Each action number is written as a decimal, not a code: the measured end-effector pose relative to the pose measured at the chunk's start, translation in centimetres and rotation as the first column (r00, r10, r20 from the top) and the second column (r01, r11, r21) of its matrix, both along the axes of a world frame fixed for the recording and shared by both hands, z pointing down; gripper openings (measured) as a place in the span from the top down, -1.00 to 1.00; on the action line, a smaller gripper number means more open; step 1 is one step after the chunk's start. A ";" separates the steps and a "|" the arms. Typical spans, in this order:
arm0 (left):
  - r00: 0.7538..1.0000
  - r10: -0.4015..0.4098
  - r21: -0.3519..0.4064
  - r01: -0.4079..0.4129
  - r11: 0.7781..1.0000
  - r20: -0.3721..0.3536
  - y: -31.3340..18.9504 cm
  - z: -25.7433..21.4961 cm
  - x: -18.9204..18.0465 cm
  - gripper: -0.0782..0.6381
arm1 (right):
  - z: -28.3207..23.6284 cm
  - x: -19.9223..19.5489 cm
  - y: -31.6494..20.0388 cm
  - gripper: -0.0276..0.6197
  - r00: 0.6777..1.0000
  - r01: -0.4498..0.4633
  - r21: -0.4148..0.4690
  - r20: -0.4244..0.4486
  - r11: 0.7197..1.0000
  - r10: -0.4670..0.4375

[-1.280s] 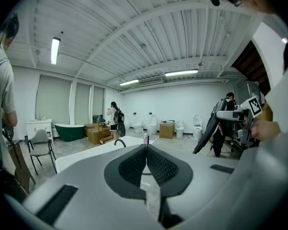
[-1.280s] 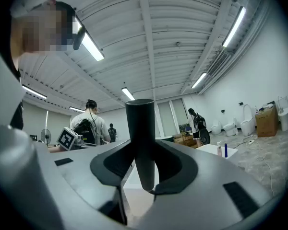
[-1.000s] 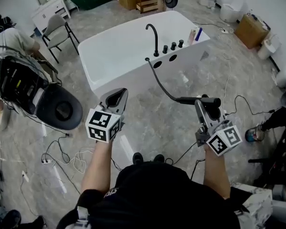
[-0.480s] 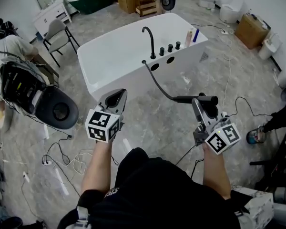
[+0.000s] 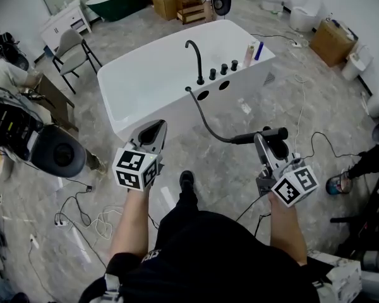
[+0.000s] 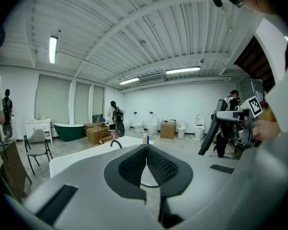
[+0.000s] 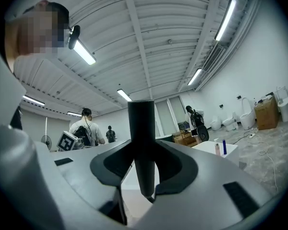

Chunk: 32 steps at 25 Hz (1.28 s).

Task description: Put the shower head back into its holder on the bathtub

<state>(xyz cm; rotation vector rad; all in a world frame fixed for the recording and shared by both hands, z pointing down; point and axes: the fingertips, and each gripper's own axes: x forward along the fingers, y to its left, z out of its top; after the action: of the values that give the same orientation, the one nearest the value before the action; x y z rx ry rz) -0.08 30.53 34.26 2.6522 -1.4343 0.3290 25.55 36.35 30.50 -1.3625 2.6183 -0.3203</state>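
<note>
The black shower head [image 5: 249,136] hangs over the floor in front of the white bathtub [image 5: 139,74]. Its hose [image 5: 202,115] runs back to the tub's rim. My right gripper [image 5: 266,144] is shut on it, and in the right gripper view the black handle [image 7: 143,138] stands upright between the jaws. Two dark holes [image 5: 213,90] sit in the tub's near rim below the black faucet [image 5: 192,50] and three knobs [image 5: 223,70]. My left gripper [image 5: 153,133] is level with the right one, shut and empty; its pads [image 6: 156,163] meet.
Two bottles [image 5: 255,48] stand on the tub's right corner. A chair [image 5: 72,41] and a person with a black round pack [image 5: 54,151] are at the left. Cables [image 5: 88,210] lie on the floor. A cardboard box [image 5: 331,40] and toilets are at the right.
Both grippers and the person have stepped closer to the tub, carrying the shower head along. The hose has slackened a little. The person with the black pack has drifted left.
</note>
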 end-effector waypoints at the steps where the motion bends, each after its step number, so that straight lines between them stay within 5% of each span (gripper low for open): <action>1: 1.000 0.005 -0.002 -0.005 1.000 -0.005 -1.2 0.3 0.0 0.73 | 0.2 -0.1 -1.0 0.45 1.000 -0.002 -0.004 -0.004 1.000 0.002; 16: 0.995 0.093 -0.054 -0.094 0.994 -0.023 -23.4 2.5 -3.9 0.73 | -1.5 -5.3 -22.3 0.45 0.998 -0.056 -0.017 -0.033 0.998 0.055; 32: 0.989 0.132 -0.061 -0.136 0.989 -0.059 -33.4 2.9 -9.1 0.73 | -5.4 -11.0 -32.5 0.45 0.996 -0.079 0.043 -0.049 0.996 0.081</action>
<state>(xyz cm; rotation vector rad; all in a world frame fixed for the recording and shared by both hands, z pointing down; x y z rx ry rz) -9.15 -2.84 37.15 2.6894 -1.2114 0.3062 14.53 3.82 25.14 -1.4757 2.5873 -0.2227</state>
